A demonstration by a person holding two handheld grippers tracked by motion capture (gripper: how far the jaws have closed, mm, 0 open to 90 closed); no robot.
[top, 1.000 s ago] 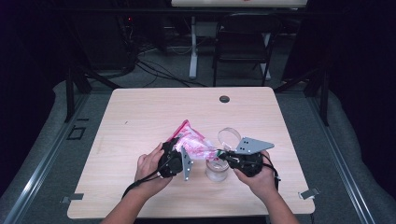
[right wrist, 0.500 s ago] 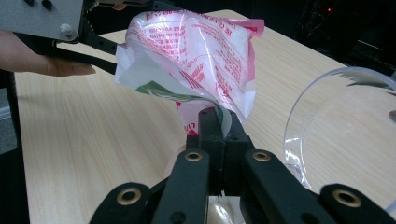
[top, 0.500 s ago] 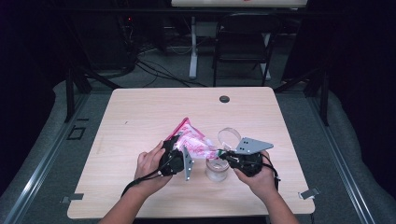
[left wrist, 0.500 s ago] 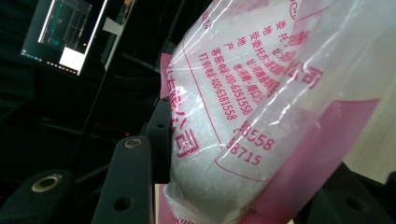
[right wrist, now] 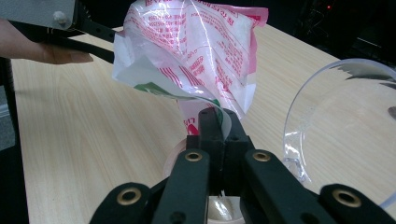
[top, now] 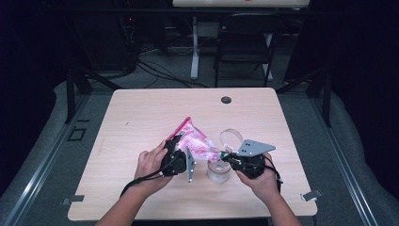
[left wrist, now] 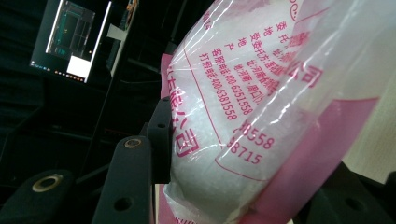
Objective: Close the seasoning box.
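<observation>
The pink-and-white plastic bag point(top: 195, 141) hangs between the two sets of jaws, lifted off the surface point(top: 141, 117) and tipped toward the small clear jar point(top: 219, 172) that stands just below the right gripper's point(right wrist: 215, 122) jaws. The left gripper point(left wrist: 205, 154) grasps the bag's full belly, its jaws held part-way apart by the bulk; the right gripper's jaws are clenched on a thin corner of the film. The bag looks soft, crinkly and slippery, weighted by white granules that would shift as it tilts, so the belly grip probably carries the load while the pinched corner only steers; a hold on the doubled film edge seems safer than on the slick printed face. The jar looks light and easy to knock over. A clear round lid point(right wrist: 345, 121) lies on the surface just beside the right jaws, cut off at the frame edge. Whether the corner is cut open is hidden behind the jaws, and the jar's fill level is hard to make out.
</observation>
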